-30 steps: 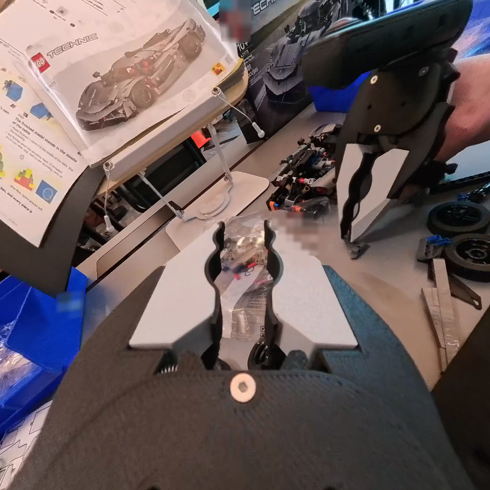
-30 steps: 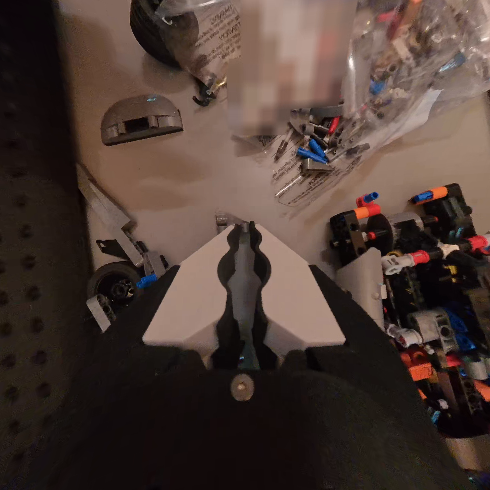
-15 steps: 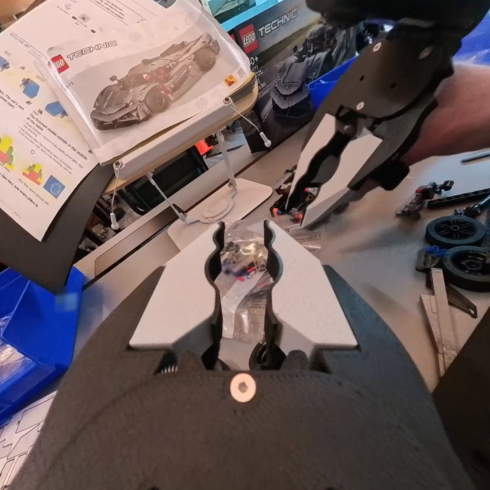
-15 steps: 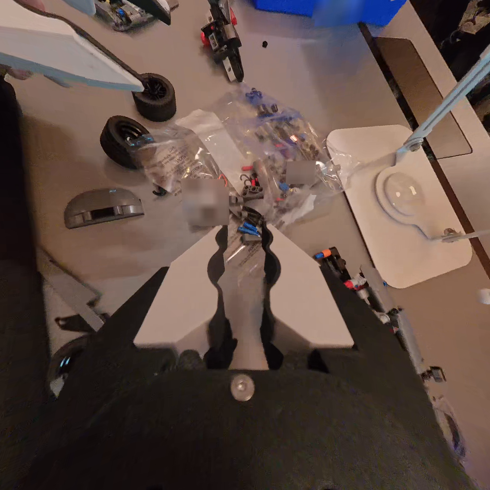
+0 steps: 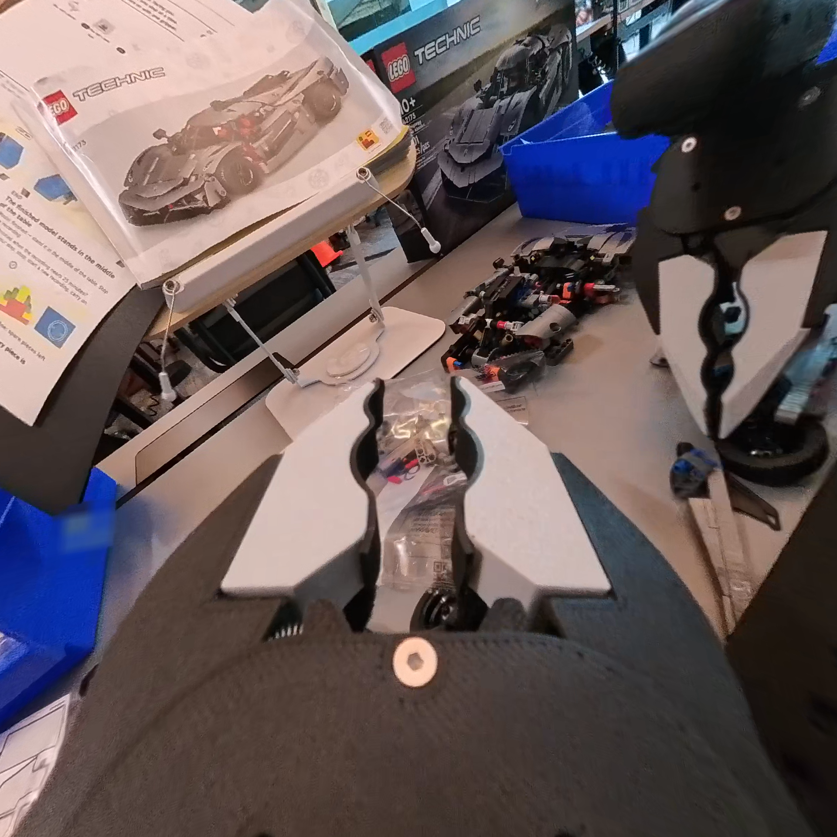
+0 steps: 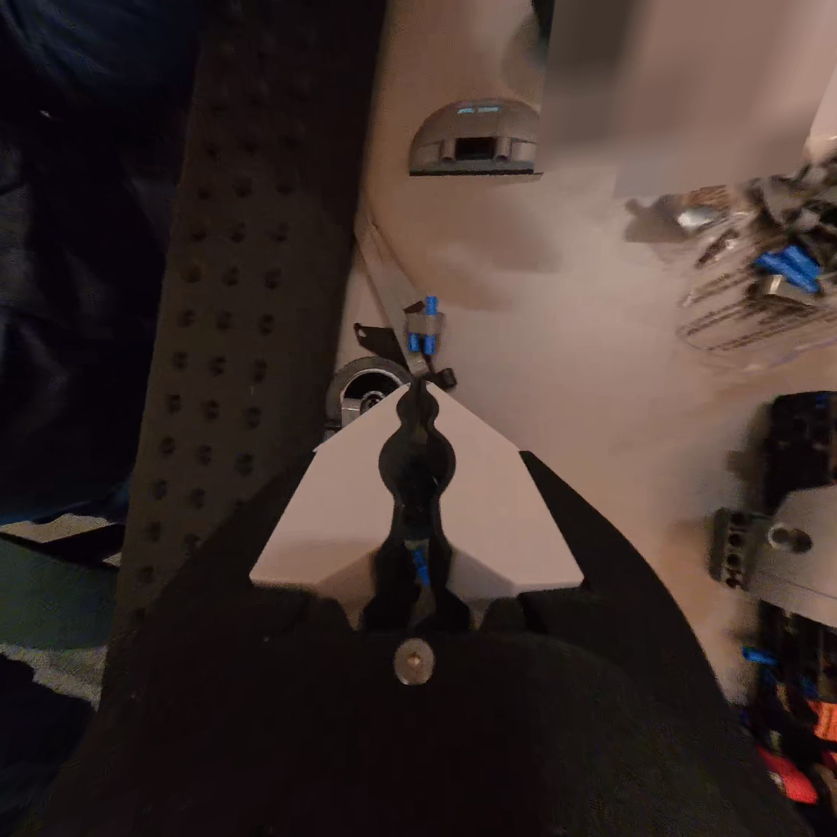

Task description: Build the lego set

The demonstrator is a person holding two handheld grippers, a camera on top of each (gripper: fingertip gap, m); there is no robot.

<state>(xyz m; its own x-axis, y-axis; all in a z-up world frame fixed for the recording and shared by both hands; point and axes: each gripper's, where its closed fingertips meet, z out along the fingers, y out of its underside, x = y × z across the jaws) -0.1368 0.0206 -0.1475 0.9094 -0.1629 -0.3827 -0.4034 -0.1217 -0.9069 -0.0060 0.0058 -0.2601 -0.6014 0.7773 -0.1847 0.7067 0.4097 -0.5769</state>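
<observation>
Right wrist view is dim and smeared on its right side; the clear bag of parts (image 6: 747, 290) there is only a blur of grey and blue. The right gripper (image 6: 417, 385) points down at the counter (image 6: 566, 407), its fingers pressed nearly together; something dark with a blue bit sits in the gap between them, possibly a small piece, hard to confirm. Its tips are at one black wheel (image 6: 362, 394), half hidden behind them. Just beyond lies one grey piece with blue pins (image 6: 423, 330), and farther off one grey arched fender (image 6: 475, 145).

The left gripper (image 5: 416, 385) hovers over the bag, fingers spread and empty. One part-built car (image 5: 534, 312) sits on the counter ahead, cut off by the right gripper. One instruction booklet (image 5: 217, 149) rests on a stand.
</observation>
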